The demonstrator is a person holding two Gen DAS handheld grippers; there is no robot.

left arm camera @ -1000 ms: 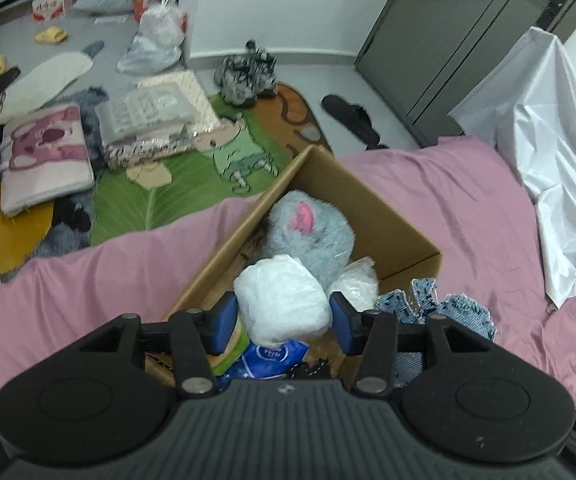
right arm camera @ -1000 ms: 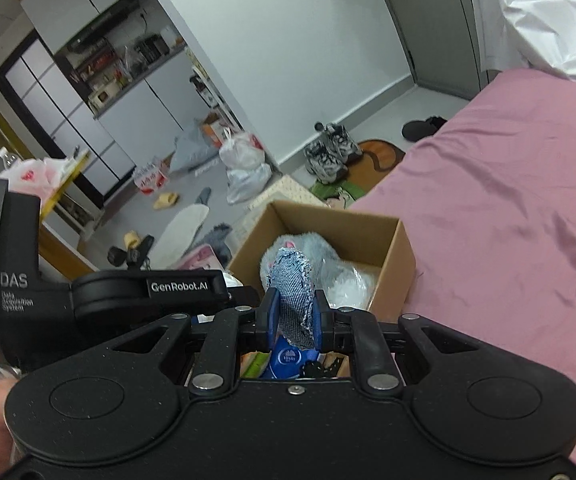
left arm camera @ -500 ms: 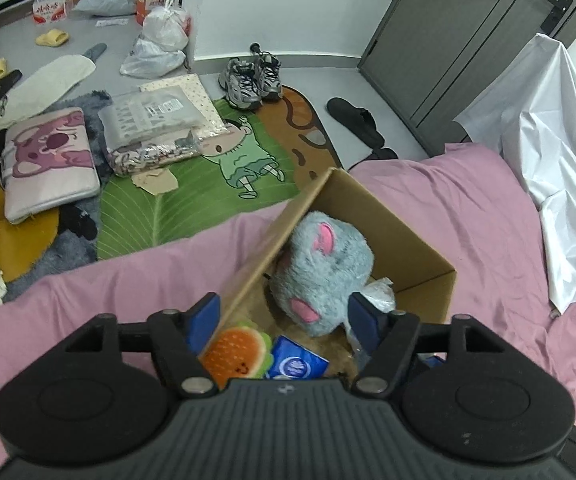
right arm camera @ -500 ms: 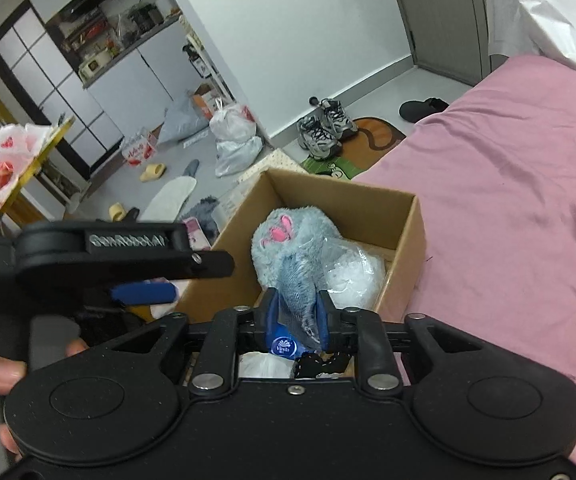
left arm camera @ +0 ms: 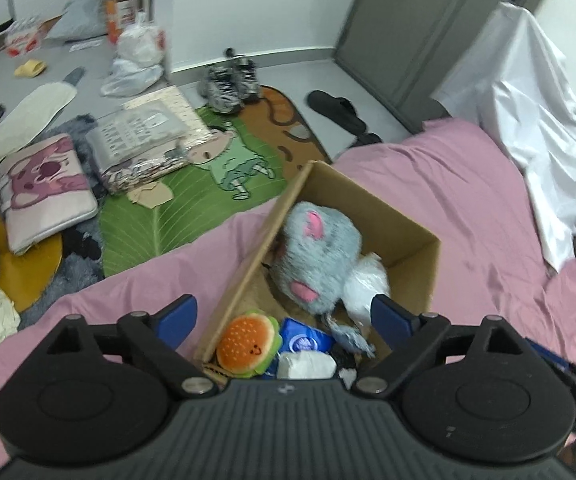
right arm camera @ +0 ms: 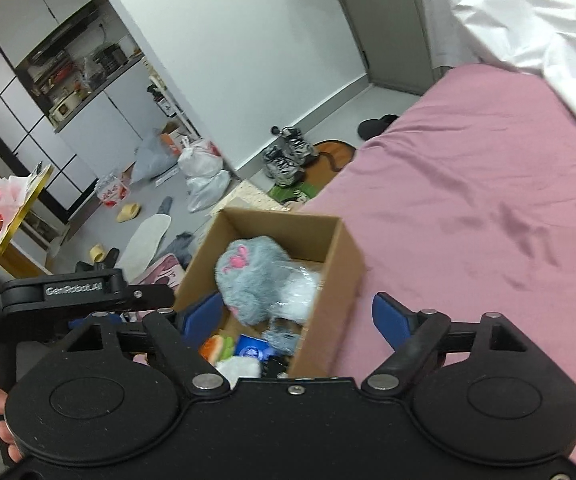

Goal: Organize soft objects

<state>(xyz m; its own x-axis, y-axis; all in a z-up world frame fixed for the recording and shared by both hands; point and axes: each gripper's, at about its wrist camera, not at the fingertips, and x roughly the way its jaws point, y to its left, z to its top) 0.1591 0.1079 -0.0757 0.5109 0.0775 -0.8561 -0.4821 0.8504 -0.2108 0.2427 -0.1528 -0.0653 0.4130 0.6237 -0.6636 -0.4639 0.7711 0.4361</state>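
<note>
Pink bedsheet [left arm camera: 468, 200] fills the lower and right parts of both my views, with a cluttered grey floor across the upper left and a white sheet [left arm camera: 536, 112] draped at the upper right. On the bed sits an open cardboard box [left arm camera: 392, 216], at the centre of my left view and lower centre of my right view. Inside it lies a grey plush toy [left arm camera: 316, 256] with pink patches, and a white plastic-wrapped bundle [left arm camera: 366, 284] presses against its right side. Nearer my fingers, at the box's lower end, I see a burger plush [left arm camera: 248, 342], a blue packet [left arm camera: 304, 340], a scrap of denim cloth [left arm camera: 350, 336] and a white wad [left arm camera: 306, 364]. My left gripper [left arm camera: 284, 316] hangs over the box's near end, jaws spread wide and holding nothing. My right gripper [right arm camera: 298, 318] is likewise spread wide and empty above the same box. Sneakers [left arm camera: 232, 80] rest on the floor beyond a green rug [left arm camera: 148, 220].
</note>
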